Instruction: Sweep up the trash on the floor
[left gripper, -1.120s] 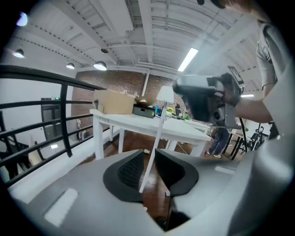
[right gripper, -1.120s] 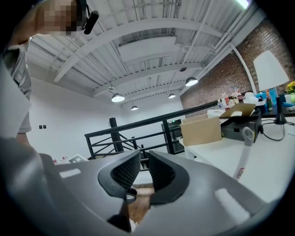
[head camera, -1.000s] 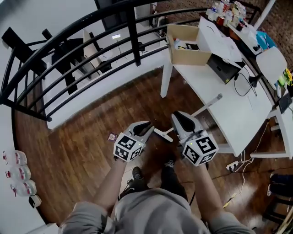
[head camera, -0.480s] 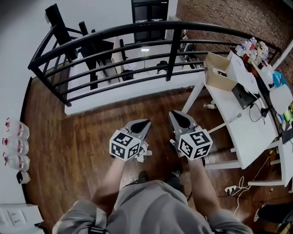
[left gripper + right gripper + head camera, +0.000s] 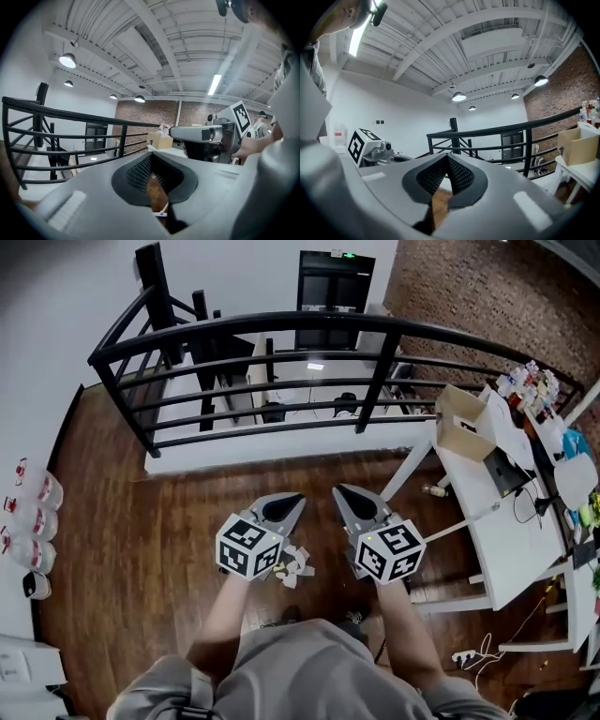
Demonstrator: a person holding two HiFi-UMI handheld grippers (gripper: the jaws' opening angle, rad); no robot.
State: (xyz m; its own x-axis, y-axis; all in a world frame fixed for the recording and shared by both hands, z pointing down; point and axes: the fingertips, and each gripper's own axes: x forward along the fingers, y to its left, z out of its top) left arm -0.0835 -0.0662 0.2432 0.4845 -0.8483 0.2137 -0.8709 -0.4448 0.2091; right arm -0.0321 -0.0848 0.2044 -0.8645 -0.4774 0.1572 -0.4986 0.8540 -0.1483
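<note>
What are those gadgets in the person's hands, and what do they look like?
Two matching tools: the left gripper and right gripper are smooth light-grey shells tapering to a point, with black, mesh-textured lining inside the jaws. Each carries a white cube printed with black square markers. The person wears a grey short-sleeved top.

railing (image 5: 376, 381) ahead, table (image 5: 508, 532) rt

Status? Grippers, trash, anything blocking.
Left gripper and right gripper both shut, empty, side by side above floor. Crumpled white paper scraps lie on brown wood floor near left gripper, not swept. Nothing blocking them; black metal railing stands beyond.
</note>
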